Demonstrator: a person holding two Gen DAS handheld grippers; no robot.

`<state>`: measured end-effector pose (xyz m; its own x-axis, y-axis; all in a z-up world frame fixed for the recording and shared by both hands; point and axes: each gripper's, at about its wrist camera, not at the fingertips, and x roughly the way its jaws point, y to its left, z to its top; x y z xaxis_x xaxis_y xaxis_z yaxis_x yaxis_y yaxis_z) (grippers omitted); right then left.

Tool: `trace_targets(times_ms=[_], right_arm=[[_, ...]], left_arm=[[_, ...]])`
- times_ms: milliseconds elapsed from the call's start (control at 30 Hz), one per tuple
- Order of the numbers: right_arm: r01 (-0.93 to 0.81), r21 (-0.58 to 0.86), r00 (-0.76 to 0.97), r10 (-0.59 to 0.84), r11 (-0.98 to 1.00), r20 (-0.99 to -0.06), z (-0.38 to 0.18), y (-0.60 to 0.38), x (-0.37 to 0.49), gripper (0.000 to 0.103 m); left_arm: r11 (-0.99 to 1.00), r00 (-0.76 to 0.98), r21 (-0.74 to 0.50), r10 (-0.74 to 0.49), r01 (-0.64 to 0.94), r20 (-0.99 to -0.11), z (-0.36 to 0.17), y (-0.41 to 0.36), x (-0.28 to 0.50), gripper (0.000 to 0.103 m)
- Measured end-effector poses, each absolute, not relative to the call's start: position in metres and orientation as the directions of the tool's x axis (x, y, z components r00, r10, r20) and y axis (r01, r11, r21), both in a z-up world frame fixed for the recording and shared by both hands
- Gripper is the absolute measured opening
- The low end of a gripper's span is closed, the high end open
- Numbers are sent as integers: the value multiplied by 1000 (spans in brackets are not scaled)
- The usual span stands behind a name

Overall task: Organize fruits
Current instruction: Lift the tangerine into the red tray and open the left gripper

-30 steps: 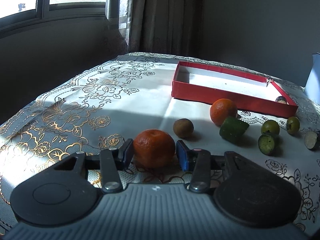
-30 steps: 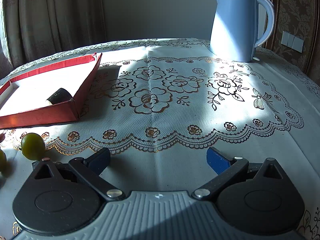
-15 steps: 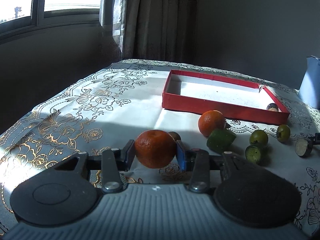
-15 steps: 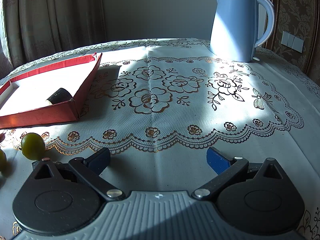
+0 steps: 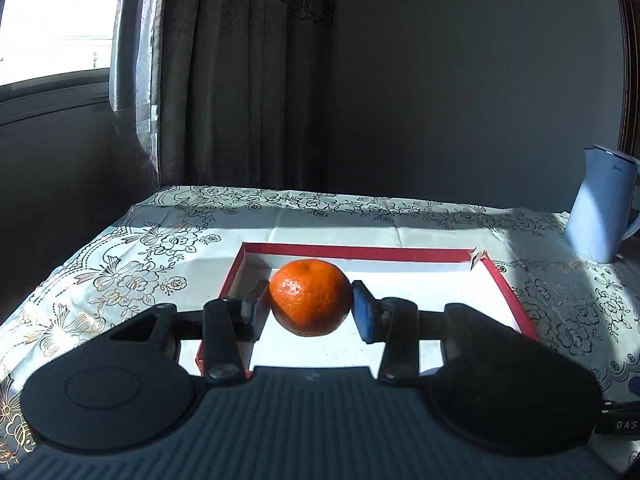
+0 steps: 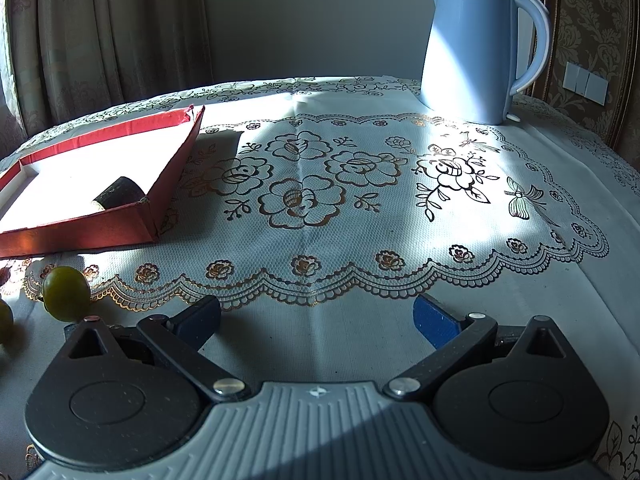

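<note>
Left wrist view first: nearest to us, our left gripper (image 5: 311, 307) pinches the orange (image 5: 309, 297) across its widest part, one pad on each flank, which we judge gives the round fruit least chance to roll out. The orange hangs over the near left part of the red box (image 5: 505, 280), above its white floor; whether it touches that floor we cannot tell, though a shadow lies right under it. We read this as the placing step, the fruit brought here so that it can be let go inside the walls rather than on the tablecloth (image 5: 120, 256). Beyond the box the cloth runs back to the curtain (image 5: 240, 80), with the blue kettle (image 5: 600, 208) at the far right.

In the right wrist view, our right gripper (image 6: 316, 316) sits low over the cloth with its fingers spread wide and nothing between them, parked, we think, clear of the left one's path. Just left of it lie a green fruit (image 6: 66, 294) and the edge of another (image 6: 5, 322), both on the cloth outside the box and so, in our judgement, not yet sorted. Farther on, a dark fruit piece (image 6: 120, 194) rests inside the box against its near corner wall, which keeps it from rolling. Farthest, the kettle stands upright at the table's far side, well apart from the fruit.
</note>
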<state>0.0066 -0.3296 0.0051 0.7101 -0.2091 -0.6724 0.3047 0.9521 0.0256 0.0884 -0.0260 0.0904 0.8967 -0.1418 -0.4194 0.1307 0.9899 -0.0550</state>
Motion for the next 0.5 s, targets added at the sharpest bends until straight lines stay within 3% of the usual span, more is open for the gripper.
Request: trace_targets(times_ms=[233,500], right_arm=[[305,26,710,-209,952,-672,5,-330,6,103],[304,26,711,-209,952,-672,5,-330,6,103]], left_arm=[[990,867,-88,-142,113,-477,58,-27,132,39],[985,864,-75,-171,154,-473,43,-32,136,40]])
